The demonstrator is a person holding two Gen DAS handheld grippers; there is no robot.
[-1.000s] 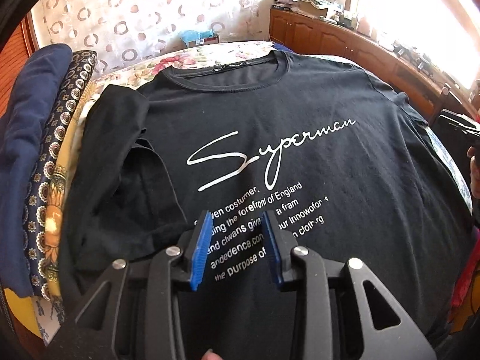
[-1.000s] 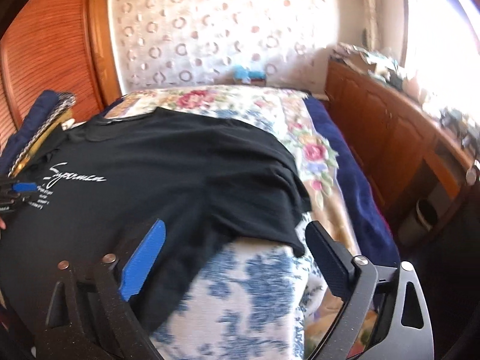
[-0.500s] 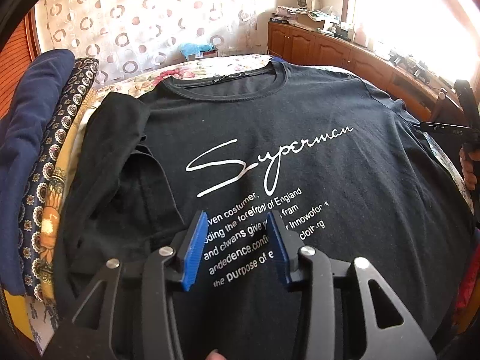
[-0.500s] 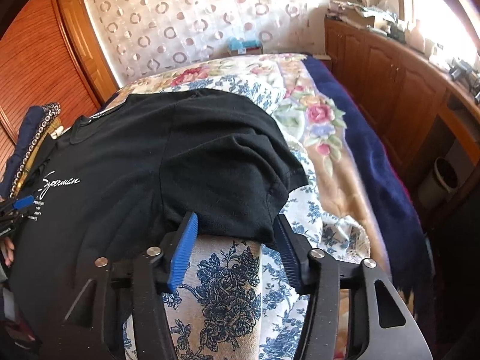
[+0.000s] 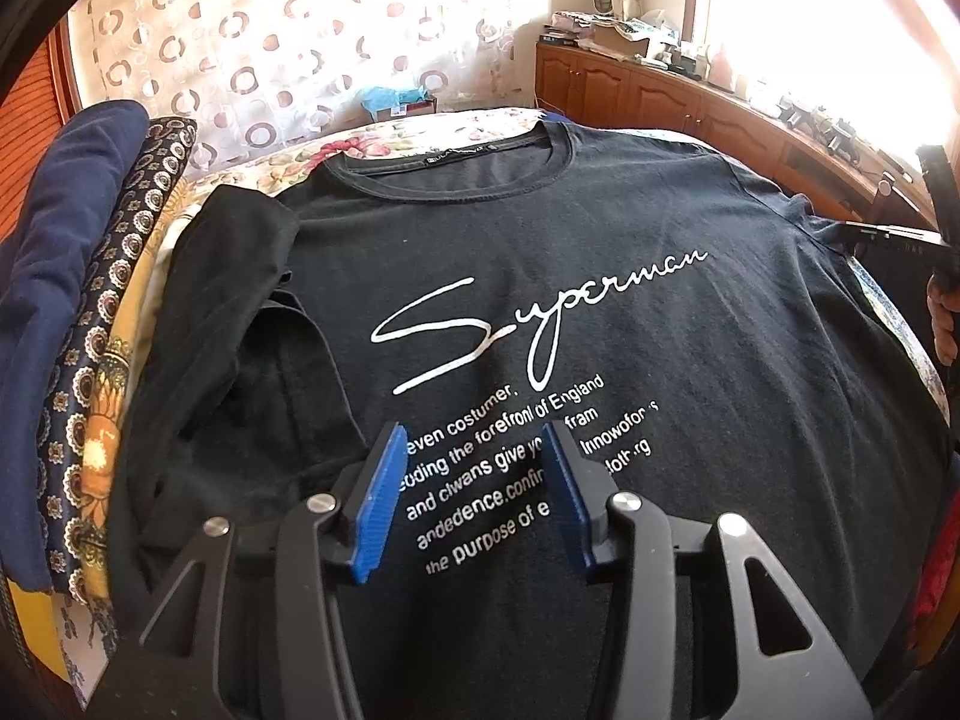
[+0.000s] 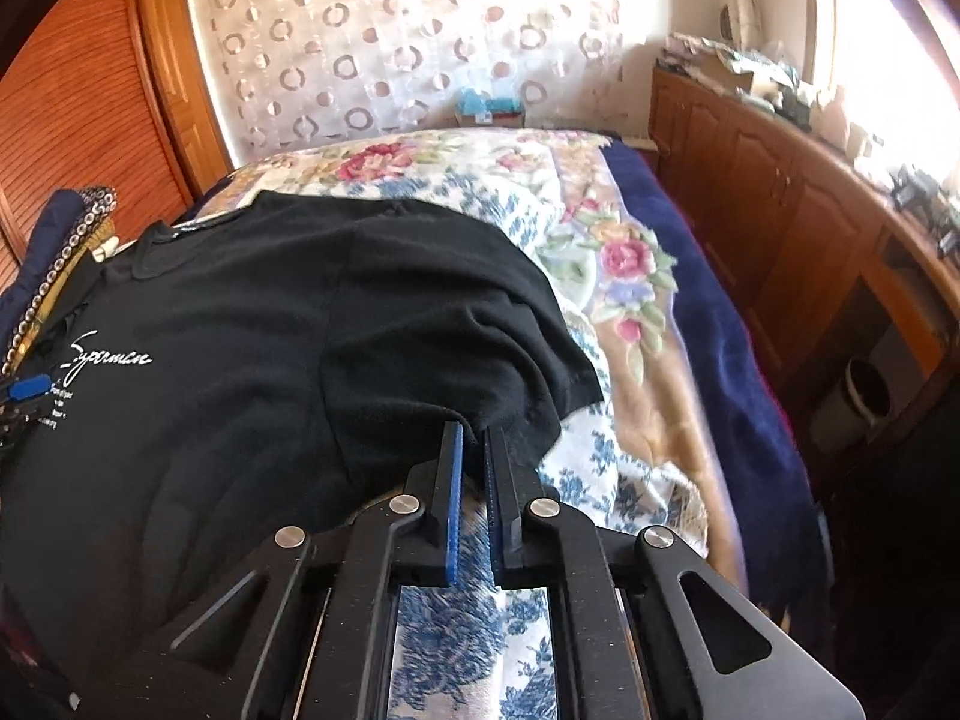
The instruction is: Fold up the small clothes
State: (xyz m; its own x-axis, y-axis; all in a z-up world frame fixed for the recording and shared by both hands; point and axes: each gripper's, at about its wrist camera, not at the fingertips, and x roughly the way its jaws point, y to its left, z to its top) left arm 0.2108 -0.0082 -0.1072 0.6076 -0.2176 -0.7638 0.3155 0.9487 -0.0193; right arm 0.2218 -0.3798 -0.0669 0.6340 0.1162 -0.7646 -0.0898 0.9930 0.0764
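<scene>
A black T-shirt (image 5: 600, 228) with white "Superman" print lies face up on the bed. Its left sleeve (image 5: 240, 276) is folded inward over the body. My left gripper (image 5: 474, 438) hovers low over the printed lines, its blue pads (image 5: 378, 504) apart and the jaws opening, with only flat cloth beneath and nothing pinched. In the right wrist view the same T-shirt (image 6: 240, 312) drapes toward the bed's edge. My right gripper (image 6: 472, 429) is shut on the hem of the right sleeve (image 6: 480, 330), whose black cloth disappears between the pads.
A stack of folded clothes (image 5: 72, 300) sits to the left of the shirt. The floral bedspread (image 6: 600, 228) and a dark blue blanket (image 6: 720, 330) lie to the right. Wooden cabinets (image 6: 780, 210) and a bin (image 6: 864, 396) stand beyond.
The right gripper moved in to the sleeve hem and its jaws went from wide apart to shut on it. The left gripper's jaws widened slightly and stayed over the print.
</scene>
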